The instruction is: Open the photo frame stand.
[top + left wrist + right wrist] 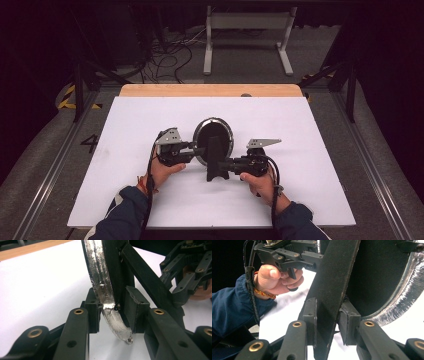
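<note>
An oval frame [214, 131] with a silver rim and a black back stands tilted on the white board [150, 200], propped by a black stand [216, 165]. My left gripper [197, 149] comes in from the left. In the left gripper view it [112, 312] is shut on the silver rim [98, 272] near the frame's lower edge. My right gripper [227, 164] reaches in from the right. In the right gripper view it [328, 322] is shut on the flat black stand strut [334, 282]. A hand holds each gripper from the near side.
The white board lies on a wooden table [210, 90] whose far edge shows beyond it. Behind the table, cables [170, 57] lie on the floor beside a white metal frame [247, 22]. Dark rails run along both sides.
</note>
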The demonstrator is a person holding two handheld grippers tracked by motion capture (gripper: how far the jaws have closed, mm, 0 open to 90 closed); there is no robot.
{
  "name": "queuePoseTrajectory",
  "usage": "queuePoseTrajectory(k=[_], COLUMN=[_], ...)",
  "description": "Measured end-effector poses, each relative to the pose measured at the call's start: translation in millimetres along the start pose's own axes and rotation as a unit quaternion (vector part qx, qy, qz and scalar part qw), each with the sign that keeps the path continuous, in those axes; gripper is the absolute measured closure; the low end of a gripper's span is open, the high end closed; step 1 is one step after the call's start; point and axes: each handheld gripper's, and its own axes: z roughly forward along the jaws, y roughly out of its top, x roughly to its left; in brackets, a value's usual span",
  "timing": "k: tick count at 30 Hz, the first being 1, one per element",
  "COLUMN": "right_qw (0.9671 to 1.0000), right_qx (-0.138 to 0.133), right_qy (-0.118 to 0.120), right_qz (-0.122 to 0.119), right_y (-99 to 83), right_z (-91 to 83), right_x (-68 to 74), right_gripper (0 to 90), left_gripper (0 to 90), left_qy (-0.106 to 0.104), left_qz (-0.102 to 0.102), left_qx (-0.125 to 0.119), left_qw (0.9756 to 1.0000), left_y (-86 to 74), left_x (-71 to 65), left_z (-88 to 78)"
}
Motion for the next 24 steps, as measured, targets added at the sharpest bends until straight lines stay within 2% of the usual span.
queuePoseTrajectory(k=[12, 13, 24], right_qw=[1.0, 1.0, 1.0], right_qx=[-0.002, -0.002, 0.001], right_qy=[-0.002, -0.002, -0.003], right_qz=[0.0, 0.0, -0.006], right_y=[0.5, 0.5, 2.5], right_z=[-0.7, -0.8, -1.4], right_x=[0.7, 0.8, 5.5], right_gripper=[70.7, 70.8, 71.0], left_gripper=[65.6, 65.3, 67.8], left_qy=[0.031, 0.035, 0.068], left_qz=[0.032, 0.04, 0.064], left_qx=[-0.003, -0.002, -0.007], left_qw=[0.999, 0.9986, 0.9956], left_y=[1.8, 2.3, 4.6], left_x=[-6.8, -7.5, -12.5], left_z=[0.1, -0.1, -2.5])
